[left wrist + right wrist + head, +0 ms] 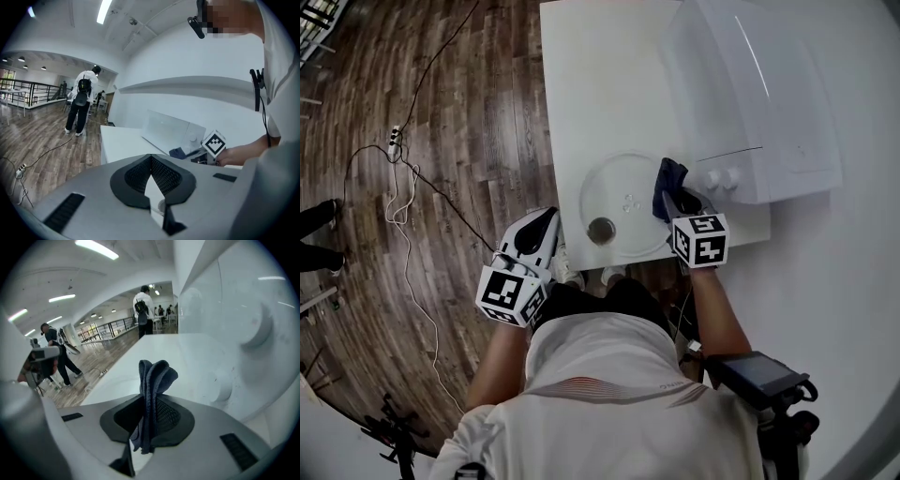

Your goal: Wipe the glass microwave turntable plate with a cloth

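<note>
White desk (581, 94) on a wood-plank floor (441, 141) strewn with cables. A white microwave (750, 103) occupies the far right of the desk.

Findings:
- Glass turntable plate (623, 192) lies flat at the near edge of the desk, just left of the microwave's knobs. A small dark round item (602, 230) sits on its near part; I cannot tell what it is.
- Right claw (673, 202) is clamped on a dark blue cloth (667, 183), which is bunched in folds and stands up past the pads. It hangs over the plate's right rim; contact with the glass cannot be confirmed.
- Left claw (546, 220) is off the desk's near left corner, apart from the plate. Its pads meet at the tips with nothing between them.

Assessment:
- The plate is likely stiff, smooth, breakable and fairly heavy, and it may slide on the slick desk under sideways wiping.
- It is best steadied at its near left rim, the side nearest the left claw, with light pressure.
- The cloth is soft and light, so a pinch across its folds suffices. A looser bunch would put more fabric on the glass.
</note>
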The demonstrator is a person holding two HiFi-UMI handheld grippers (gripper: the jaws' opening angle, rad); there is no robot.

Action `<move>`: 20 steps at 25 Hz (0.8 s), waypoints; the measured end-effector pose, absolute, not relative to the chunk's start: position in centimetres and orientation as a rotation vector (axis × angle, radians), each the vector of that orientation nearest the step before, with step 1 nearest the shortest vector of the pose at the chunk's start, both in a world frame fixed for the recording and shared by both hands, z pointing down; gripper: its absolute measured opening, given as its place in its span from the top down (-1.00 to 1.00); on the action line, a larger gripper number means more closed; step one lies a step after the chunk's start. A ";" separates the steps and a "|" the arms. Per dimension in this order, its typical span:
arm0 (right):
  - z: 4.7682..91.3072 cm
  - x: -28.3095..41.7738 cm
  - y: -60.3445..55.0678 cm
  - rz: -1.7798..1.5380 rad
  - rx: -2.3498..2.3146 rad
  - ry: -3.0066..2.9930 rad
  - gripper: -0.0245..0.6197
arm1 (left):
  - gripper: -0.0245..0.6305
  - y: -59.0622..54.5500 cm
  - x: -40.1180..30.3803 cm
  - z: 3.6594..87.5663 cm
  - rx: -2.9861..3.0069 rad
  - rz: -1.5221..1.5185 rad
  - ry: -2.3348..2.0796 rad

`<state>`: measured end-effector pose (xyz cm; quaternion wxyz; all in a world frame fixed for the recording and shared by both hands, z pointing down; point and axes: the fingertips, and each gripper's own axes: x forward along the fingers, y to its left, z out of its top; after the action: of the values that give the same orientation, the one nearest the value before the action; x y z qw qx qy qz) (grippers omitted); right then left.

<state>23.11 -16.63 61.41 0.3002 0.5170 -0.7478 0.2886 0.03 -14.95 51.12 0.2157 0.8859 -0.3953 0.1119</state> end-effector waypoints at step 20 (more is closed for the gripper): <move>47.3 8.0 -11.7 0.587 1.281 -2.565 0.73 | 0.89 -12.7 -3.3 50.4 2.467 0.313 -1.114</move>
<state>8.01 -11.70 47.28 0.1071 0.4353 -0.8714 0.1995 -3.31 -12.72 50.38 0.2071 0.8858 -0.3999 0.1125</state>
